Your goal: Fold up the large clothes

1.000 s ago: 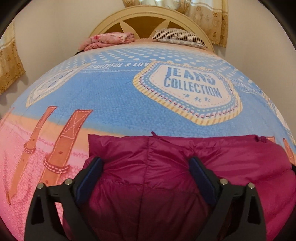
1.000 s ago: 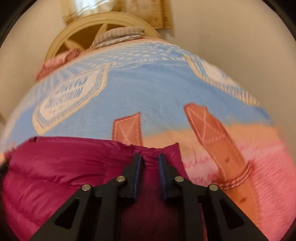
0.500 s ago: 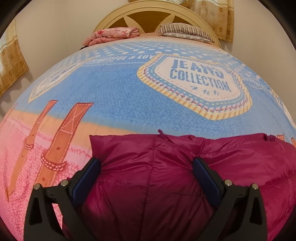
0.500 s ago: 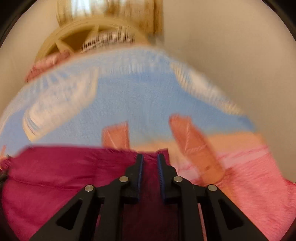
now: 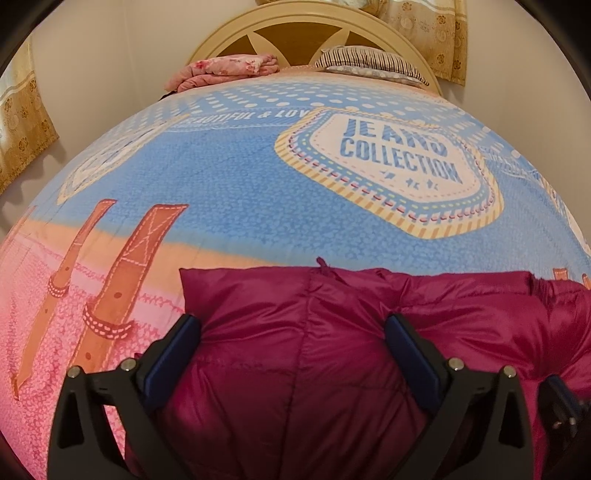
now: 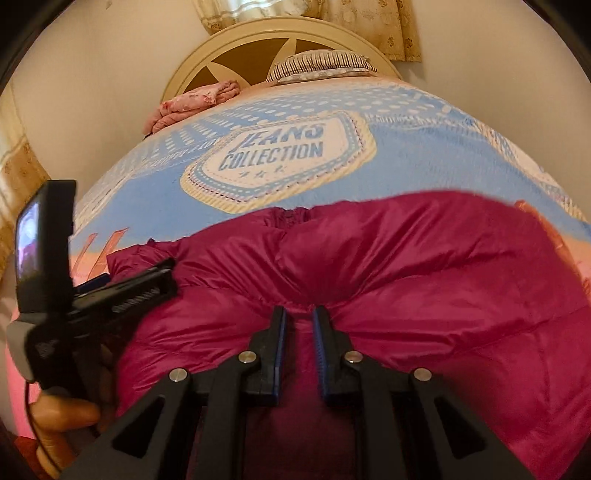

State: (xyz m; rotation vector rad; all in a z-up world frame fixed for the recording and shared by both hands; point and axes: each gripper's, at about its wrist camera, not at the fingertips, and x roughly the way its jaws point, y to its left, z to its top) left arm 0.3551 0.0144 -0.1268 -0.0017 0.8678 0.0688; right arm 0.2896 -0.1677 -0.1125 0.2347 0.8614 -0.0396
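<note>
A puffy magenta down jacket lies folded on the bed near its foot; in the right wrist view it bulges up in a fold. My left gripper is open, its jaws wide apart over the jacket's left part, holding nothing. My right gripper is shut on a pinch of the jacket fabric and holds that part up over the rest. The left gripper body and the hand holding it show at the left of the right wrist view.
The bed has a blue, orange and pink blanket printed "JEANS COLLECTION". A folded pink quilt and a striped pillow lie by the cream headboard. Walls and curtains flank the bed.
My right gripper has carried its pinched jacket edge left, over the rest of the jacket, towards the left gripper. The left gripper has stayed open, shifting slightly.
</note>
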